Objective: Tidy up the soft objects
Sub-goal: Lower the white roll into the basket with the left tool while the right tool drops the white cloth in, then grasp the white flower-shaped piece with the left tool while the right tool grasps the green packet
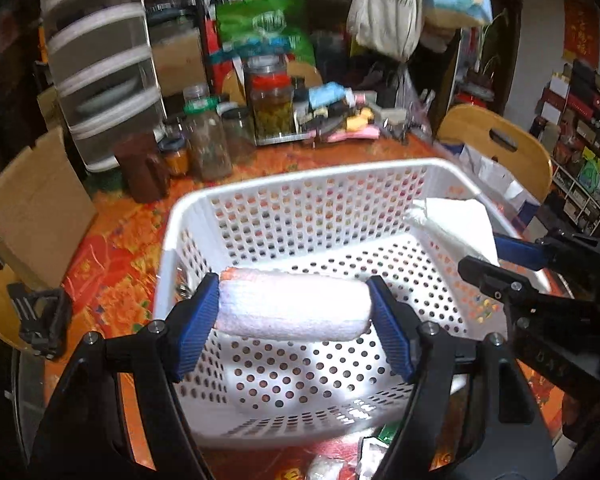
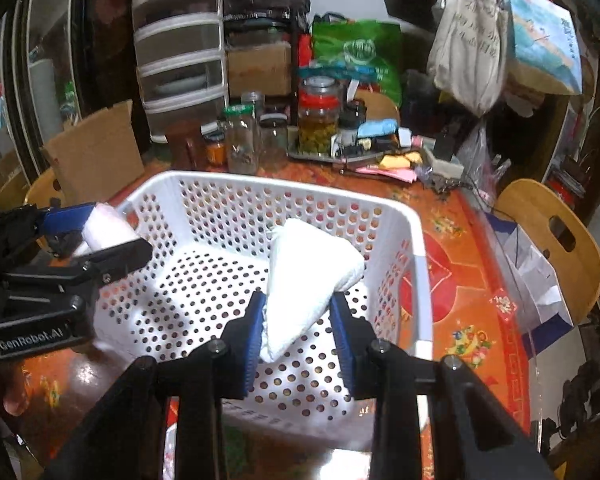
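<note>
A white perforated plastic basket point(image 1: 300, 178) point(image 2: 416, 248) stands on the orange patterned tablecloth. My left gripper point(image 1: 294, 308) is shut on a rolled white towel point(image 1: 294, 306) and holds it lengthwise above the basket's near side. From the right wrist view this left gripper point(image 2: 100, 236) and its roll point(image 2: 108, 230) hang over the basket's left rim. My right gripper point(image 2: 298, 320) is shut on a folded white cloth point(image 2: 310, 280), which sticks up over the basket floor. In the left wrist view that cloth point(image 1: 456, 224) and the right gripper point(image 1: 496, 258) hover at the basket's right wall.
Glass jars point(image 2: 242, 144) and a tray of small items point(image 2: 340, 148) crowd the table behind the basket. A cardboard box point(image 2: 96, 152) and a drawer tower point(image 2: 180, 48) stand at the back left. Wooden chairs point(image 2: 556, 236) flank the table. Small packets point(image 1: 324, 468) lie near the front edge.
</note>
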A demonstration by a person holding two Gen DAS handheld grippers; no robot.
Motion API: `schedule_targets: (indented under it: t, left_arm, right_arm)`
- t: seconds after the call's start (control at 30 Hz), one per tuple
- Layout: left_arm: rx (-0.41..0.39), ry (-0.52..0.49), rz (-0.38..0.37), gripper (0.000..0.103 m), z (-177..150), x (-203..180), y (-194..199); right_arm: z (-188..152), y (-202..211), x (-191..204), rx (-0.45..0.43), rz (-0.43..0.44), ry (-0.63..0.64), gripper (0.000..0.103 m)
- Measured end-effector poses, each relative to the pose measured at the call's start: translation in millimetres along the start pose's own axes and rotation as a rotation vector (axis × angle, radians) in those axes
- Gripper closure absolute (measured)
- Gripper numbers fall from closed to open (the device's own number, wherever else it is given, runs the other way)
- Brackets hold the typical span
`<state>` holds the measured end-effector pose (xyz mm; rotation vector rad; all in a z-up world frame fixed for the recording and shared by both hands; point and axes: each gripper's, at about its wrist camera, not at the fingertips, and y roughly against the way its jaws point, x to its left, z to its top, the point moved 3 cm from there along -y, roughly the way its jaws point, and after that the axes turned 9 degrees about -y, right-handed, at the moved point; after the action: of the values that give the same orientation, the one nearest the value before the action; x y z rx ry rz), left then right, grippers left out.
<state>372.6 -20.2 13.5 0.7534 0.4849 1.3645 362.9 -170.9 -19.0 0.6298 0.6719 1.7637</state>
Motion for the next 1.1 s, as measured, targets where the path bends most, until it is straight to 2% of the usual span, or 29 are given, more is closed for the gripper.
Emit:
schedule_targets:
  t: [0.23,0.33,0.43,0.57,0.6,0.7,0.77,0.83,0.9,1.0,1.1]
  left_arm:
    - [0.092,0.022,-0.015,0.031,-8.0,4.3,-43.6]
    - [0.105,0.025,-0.012,0.029,-12.5,7.2,-50.1]
    - [0.103,0.049,-0.026,0.025,-13.8,10.8,-53.5]
    - [0.086,0.06,-0.052,0.015,-14.1,11.8,-46.7]
    - [0.073,0.058,-0.051,0.015,-14.0,12.0,-42.3]
    - [0.022,0.066,-0.069,0.012,-15.7,16.1,-14.3]
    - [-0.035,0.072,-0.062,0.0,-20.4,23.9,14.5]
    - [-0.1,0.087,-0.038,0.0,-29.9,35.4,48.5]
    - [-0.138,0.108,-0.027,0.0,-42.6,47.1,75.3]
    - [-0.178,0.133,0.018,0.0,-70.3,64.2,106.8]
    - [-0.18,0.128,0.075,0.0,-101.4,71.3,120.7]
  right_arm:
    - [0.4,-29.9,-10.8,0.079,-0.03,-0.024,0.071]
    - [-0.6,-39.0,-14.3,0.105,-0.032,-0.026,0.071]
    - [-2.0,-44.8,-16.2,0.117,-0.032,-0.029,0.066]
    - [0.1,-45.4,-16.5,0.109,-0.021,-0.045,0.041]
    - [0.4,-44.0,-16.2,0.103,-0.018,-0.043,0.035]
    - [0.6,-31.0,-16.3,0.074,-0.005,-0.043,0.029]
    - [-0.2,-16.2,-18.2,0.042,0.006,-0.048,0.025]
    - [-6.2,10.2,-21.7,-0.014,0.035,-0.068,0.015]
    - [-15.0,29.5,-22.3,-0.05,0.059,-0.079,0.0]
    - [-38.4,55.4,-20.8,-0.098,0.096,-0.066,0.0]
    - [-69.6,71.8,-17.9,-0.132,0.133,-0.057,0.0]
